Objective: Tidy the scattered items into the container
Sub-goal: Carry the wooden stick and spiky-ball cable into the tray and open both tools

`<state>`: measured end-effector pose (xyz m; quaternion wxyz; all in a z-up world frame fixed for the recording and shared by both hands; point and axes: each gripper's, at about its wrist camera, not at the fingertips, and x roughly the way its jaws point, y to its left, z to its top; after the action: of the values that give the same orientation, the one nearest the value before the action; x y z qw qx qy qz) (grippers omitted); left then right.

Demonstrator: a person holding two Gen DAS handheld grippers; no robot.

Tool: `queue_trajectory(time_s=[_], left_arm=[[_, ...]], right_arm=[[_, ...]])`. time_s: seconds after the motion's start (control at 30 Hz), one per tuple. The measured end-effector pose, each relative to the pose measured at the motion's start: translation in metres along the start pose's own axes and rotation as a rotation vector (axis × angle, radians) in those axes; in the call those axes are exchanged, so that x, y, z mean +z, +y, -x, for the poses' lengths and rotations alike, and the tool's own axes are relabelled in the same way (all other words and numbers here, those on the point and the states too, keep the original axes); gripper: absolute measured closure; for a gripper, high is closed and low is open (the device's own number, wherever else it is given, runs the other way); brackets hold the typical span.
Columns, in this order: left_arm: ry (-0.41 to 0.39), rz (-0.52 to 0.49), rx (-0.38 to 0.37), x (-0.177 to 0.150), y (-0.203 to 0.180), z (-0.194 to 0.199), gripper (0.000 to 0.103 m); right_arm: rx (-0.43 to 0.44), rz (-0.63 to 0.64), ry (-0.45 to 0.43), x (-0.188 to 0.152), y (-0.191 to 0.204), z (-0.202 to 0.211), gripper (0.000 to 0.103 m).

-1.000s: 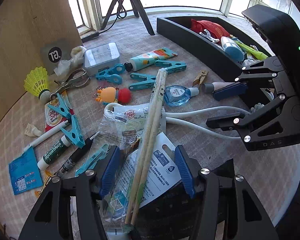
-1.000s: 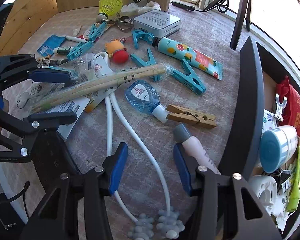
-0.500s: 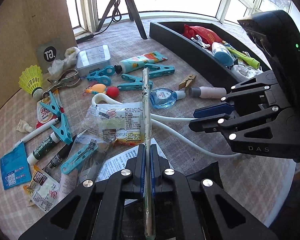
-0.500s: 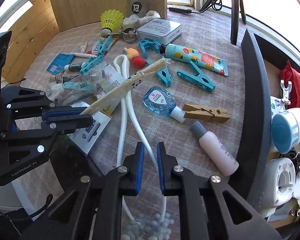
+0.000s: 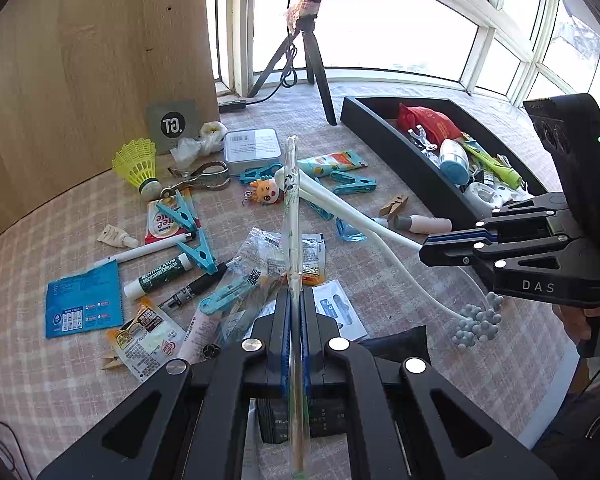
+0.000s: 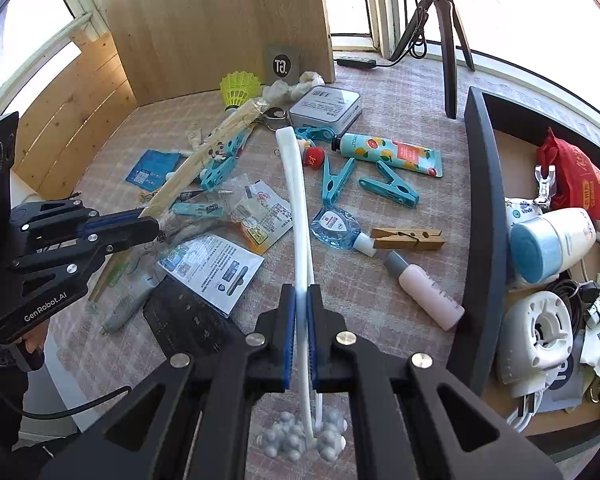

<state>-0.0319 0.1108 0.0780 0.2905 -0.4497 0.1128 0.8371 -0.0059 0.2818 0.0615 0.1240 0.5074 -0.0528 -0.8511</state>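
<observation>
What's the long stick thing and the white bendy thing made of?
The chopsticks look like pale bamboo or wood, matte with faint grain, inside a clear shiny plastic sleeve. The white massager looks like smooth, slightly glossy plastic; its grey knobbly ends may be rubber.

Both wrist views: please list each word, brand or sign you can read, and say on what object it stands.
"DAS": side of the black right gripper.
"GenRobot.AI": side of the black left gripper.
"TG.": grey square card leaning on the wooden board.
"MENTHOLATUM": dark green lip balm stick.
Too small or blurred: white tin box label, blue sachet, white printed leaflet, snack packets.
</observation>
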Motion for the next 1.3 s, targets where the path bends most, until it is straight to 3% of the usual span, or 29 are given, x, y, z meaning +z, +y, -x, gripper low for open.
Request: queue_trajectory(time_s=[0.47,0.67,0.87,1.3], left_arm=[[-0.062,0.016,0.054,0.012,-0.014,0.031,0.099],[-0.073,0.022,0.055,0.025,-0.032,0.041,0.099],[-0.082,0.007,0.038,0.049,-0.069,0.040,0.099],[-0.085,0.037,-0.042,0.098,-0.164,0.004,0.099]], right_arm=[[0.000,-0.030,-0.109,0.006,-0.009,0.051,0.097],[-0.001,-0.070,-0.162,0.005,-0.032,0.081,0.097],[-0.031,-0.130,-0.210,-0.003,-0.077,0.113,0.097],[-0.186,-0.257,-0.257,-0.026,-0.214,0.184,0.097]])
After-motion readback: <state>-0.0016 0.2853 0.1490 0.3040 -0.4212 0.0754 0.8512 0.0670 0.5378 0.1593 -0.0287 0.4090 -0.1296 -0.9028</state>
